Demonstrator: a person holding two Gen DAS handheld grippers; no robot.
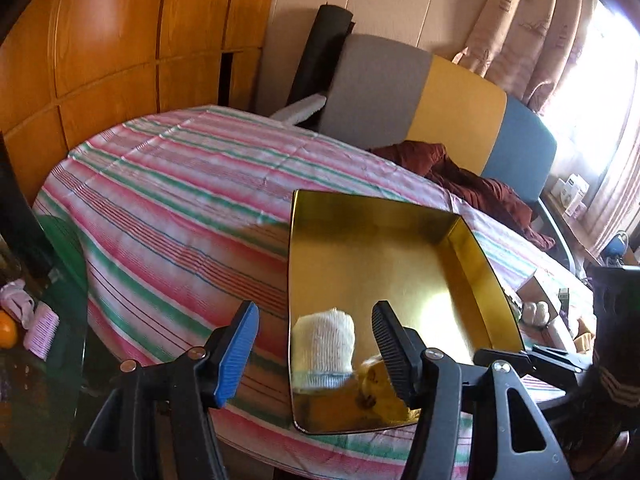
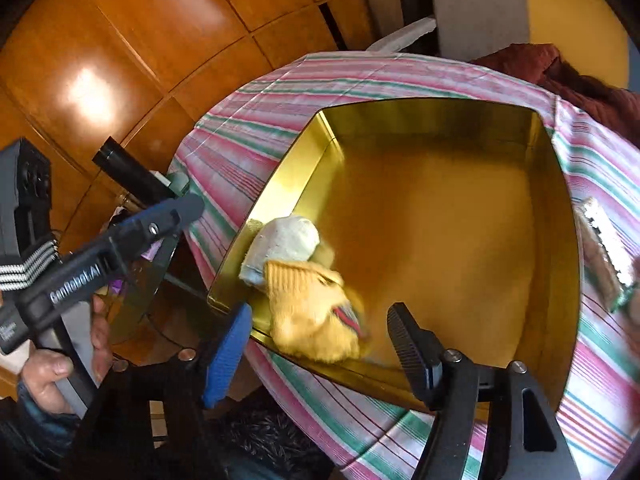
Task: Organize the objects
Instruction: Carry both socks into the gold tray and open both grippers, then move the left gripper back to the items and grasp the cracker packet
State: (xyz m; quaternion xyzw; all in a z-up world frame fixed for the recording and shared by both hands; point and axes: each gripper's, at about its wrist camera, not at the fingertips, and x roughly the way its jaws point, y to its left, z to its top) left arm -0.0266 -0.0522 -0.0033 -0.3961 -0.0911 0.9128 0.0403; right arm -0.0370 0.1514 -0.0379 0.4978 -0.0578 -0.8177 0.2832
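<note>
Right wrist view: we are dropping the yellow sock (image 2: 316, 312) into the gold tin (image 2: 440, 216), beside the white sock (image 2: 286, 246), with the right gripper (image 2: 316, 340) parted and empty. We are judging the next move a fetch (the left gripper (image 1: 316, 344) is gaping too, holding nothing) of 1 more loose item.

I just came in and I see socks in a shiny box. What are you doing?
A person holding a two-finger gripper in each hand is tidying rolled socks into a shiny gold metal tray on the pink-and-green striped tablecloth. A white rolled sock and a yellow rolled sock lie together in one corner of the tray. The right gripper is open just above the yellow sock, not gripping it. The left gripper is open too and holds nothing.
</note>
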